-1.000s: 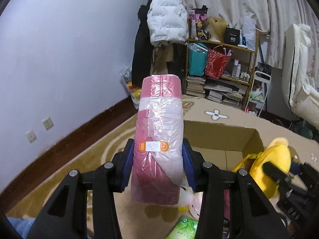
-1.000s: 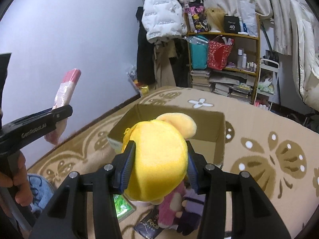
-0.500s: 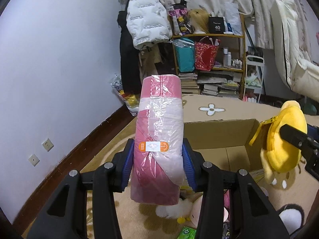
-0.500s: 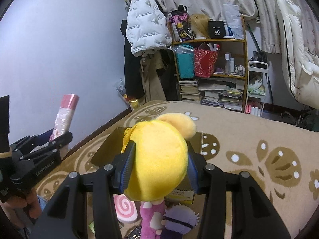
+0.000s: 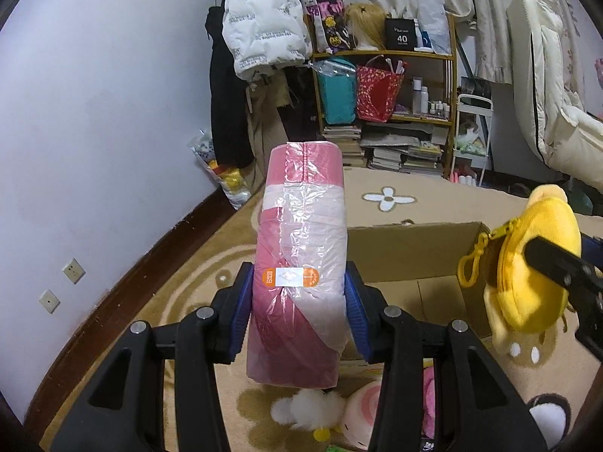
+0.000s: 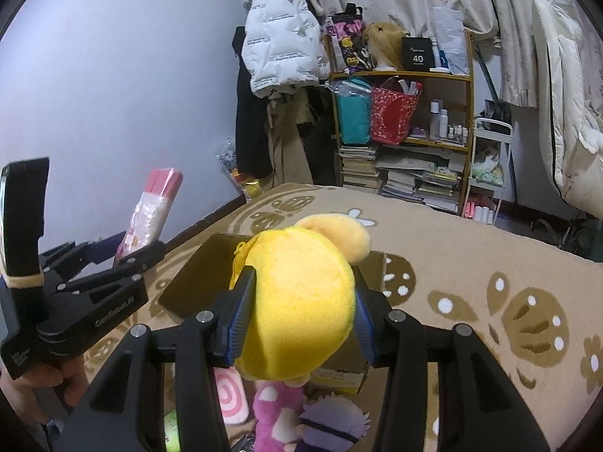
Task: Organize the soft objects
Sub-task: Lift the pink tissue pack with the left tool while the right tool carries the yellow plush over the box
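Note:
My left gripper is shut on a pink and white tissue pack in clear wrap, held upright in the air. Behind it stands an open cardboard box on the carpet. My right gripper is shut on a yellow plush toy with a pale ear, hanging above the box. In the left wrist view the yellow plush with its yellow clip hangs at the right, over the box's right end. In the right wrist view the tissue pack and left gripper show at the left.
Soft toys lie on the carpet in front of the box: a white fluffy one, a pink swirl cushion, a pink and purple plush. A cluttered shelf, hanging coats and a white mattress line the far wall.
Both grippers have moved closer to the box while keeping hold. The yellow plush has risen from low at the right to beside the box's right end in the left wrist view.

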Motion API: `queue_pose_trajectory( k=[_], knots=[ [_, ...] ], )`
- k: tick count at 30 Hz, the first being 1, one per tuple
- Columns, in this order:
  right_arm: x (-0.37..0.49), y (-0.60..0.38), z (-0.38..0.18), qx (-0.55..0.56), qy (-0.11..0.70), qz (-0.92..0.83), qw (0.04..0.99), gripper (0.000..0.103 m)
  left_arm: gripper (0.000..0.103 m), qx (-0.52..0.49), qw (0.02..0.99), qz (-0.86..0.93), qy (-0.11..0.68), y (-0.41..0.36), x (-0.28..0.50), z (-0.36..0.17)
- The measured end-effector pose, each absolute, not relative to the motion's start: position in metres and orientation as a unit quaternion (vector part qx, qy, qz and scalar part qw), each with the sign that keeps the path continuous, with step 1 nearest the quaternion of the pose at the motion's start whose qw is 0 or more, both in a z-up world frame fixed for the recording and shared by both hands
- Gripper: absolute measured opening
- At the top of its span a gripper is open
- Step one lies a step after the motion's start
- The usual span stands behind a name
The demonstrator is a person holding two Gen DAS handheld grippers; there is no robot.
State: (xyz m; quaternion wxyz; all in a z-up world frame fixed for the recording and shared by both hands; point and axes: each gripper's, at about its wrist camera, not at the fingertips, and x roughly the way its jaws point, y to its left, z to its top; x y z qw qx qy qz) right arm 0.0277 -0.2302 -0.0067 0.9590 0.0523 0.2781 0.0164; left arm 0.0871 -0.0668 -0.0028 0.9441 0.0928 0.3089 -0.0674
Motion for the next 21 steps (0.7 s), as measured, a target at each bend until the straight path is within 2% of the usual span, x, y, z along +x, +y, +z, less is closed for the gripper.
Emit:
queue_pose_trajectory(
  k=[4, 21],
  knots=[
    [0.036, -0.240, -0.012, 0.063, 0.281, 0.009, 0.958, 0.051, 0.044, 0.066, 0.939, -0.084, 0.328, -0.065, 0.092, -0.008],
    [0.057, -0.242, -0.040, 0.069, 0.324, 0.001, 0.943, 0.052, 0.044, 0.078, 0.919, -0.074, 0.379, -0.066, 0.108, -0.049]
  ],
)
